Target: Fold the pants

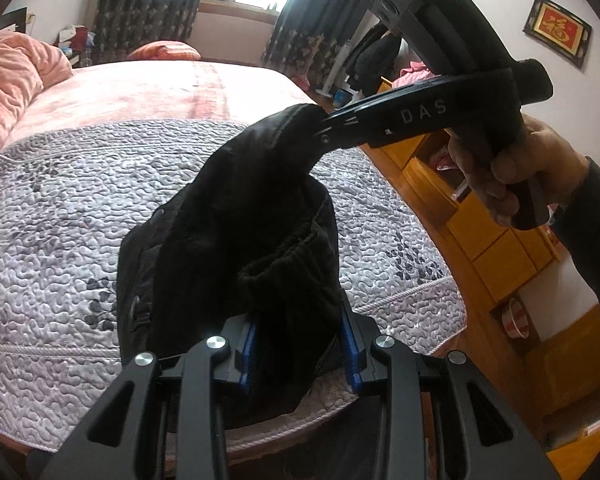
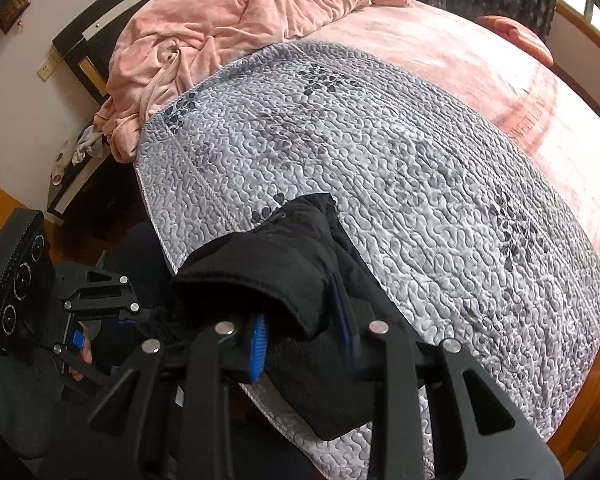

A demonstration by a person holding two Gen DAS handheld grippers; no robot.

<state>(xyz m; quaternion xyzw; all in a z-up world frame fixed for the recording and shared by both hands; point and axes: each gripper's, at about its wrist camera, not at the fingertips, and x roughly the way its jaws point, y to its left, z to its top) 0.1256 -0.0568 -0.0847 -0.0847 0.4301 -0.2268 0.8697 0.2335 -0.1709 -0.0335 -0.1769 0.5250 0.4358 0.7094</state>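
Note:
The black pants (image 1: 236, 216) hang bunched in the air above the near edge of a bed spread with a grey quilt (image 1: 60, 208). In the left wrist view my left gripper (image 1: 300, 344) is shut on the lower bunch of cloth, blue pads pressing it from both sides. My right gripper (image 1: 320, 120), held by a hand (image 1: 512, 176), pinches the upper end of the pants. In the right wrist view my right gripper (image 2: 302, 340) is shut on a thick fold of the pants (image 2: 284, 256) over the quilt's (image 2: 380, 160) corner. The left gripper (image 2: 136, 312) shows low at the left, its tips hidden in cloth.
A crumpled pink duvet (image 2: 228, 28) lies piled at the head of the bed, with a pink pillow (image 1: 164, 51) at the far side. A yellow wooden cabinet (image 1: 480, 240) stands to the right of the bed. A dark nightstand (image 2: 84, 168) with small items stands by the headboard.

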